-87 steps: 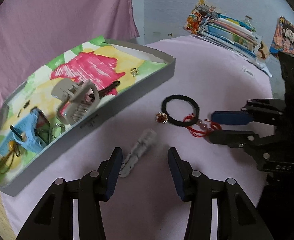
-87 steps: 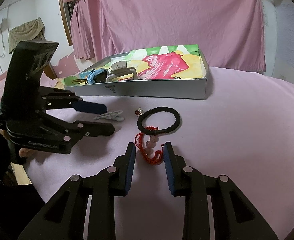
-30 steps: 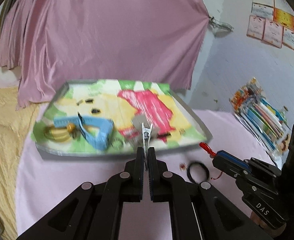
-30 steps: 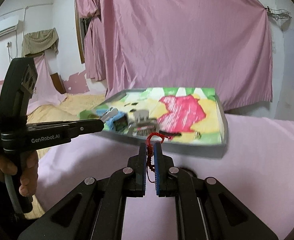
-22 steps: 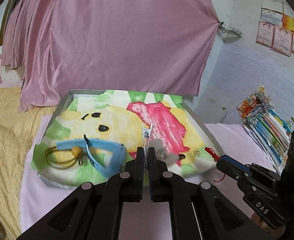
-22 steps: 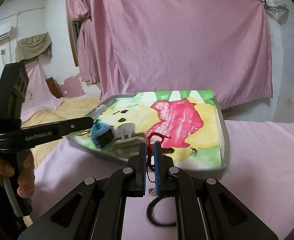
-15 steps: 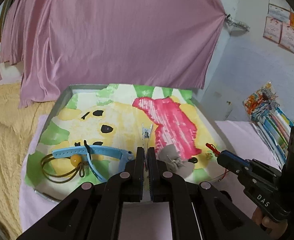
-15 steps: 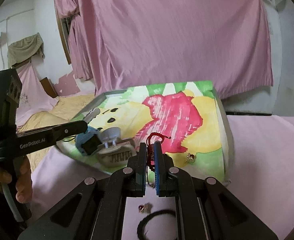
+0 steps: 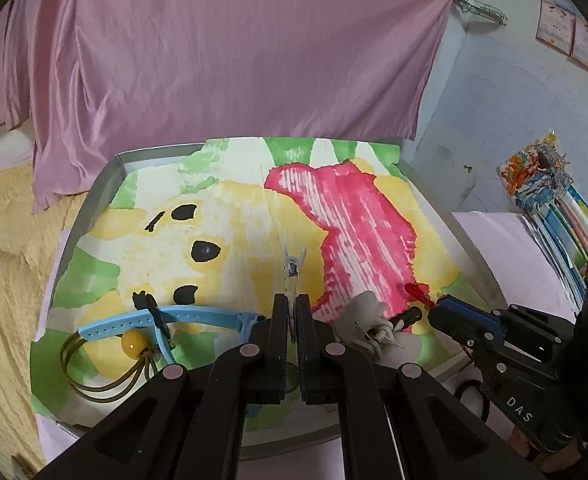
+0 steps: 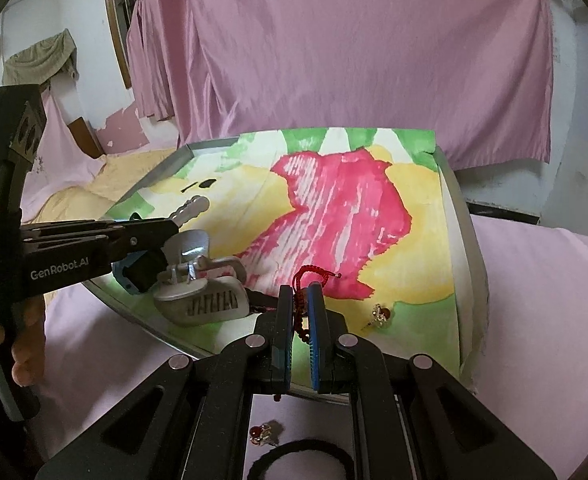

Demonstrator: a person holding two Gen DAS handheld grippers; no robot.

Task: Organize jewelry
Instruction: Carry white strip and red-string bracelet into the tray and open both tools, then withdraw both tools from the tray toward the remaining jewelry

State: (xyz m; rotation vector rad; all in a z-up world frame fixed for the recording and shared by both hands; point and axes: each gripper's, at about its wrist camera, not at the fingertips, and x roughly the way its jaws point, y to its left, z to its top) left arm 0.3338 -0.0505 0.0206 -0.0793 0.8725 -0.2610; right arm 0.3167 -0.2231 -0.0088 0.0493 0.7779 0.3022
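Above tray (image 9: 106, 176), both grippers clamped.

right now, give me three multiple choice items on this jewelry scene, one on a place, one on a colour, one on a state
1. Where does the black hair tie lie?
A. inside the tray
B. on the pink cloth outside the tray
C. in the left gripper

2. What colour is the corded bracelet in the right gripper?
A. red
B. blue
C. yellow

3. How does the left gripper stand?
A. wide open above the tray
B. shut on nothing
C. shut on the silver hair clip

Answers:
1. B: the right wrist view shows it on the cloth, in front of the tray wall.
2. A: red cord shows between the near-closed fingers.
3. C: the clip sticks out forward from the closed fingers, above the tray's painted liner.
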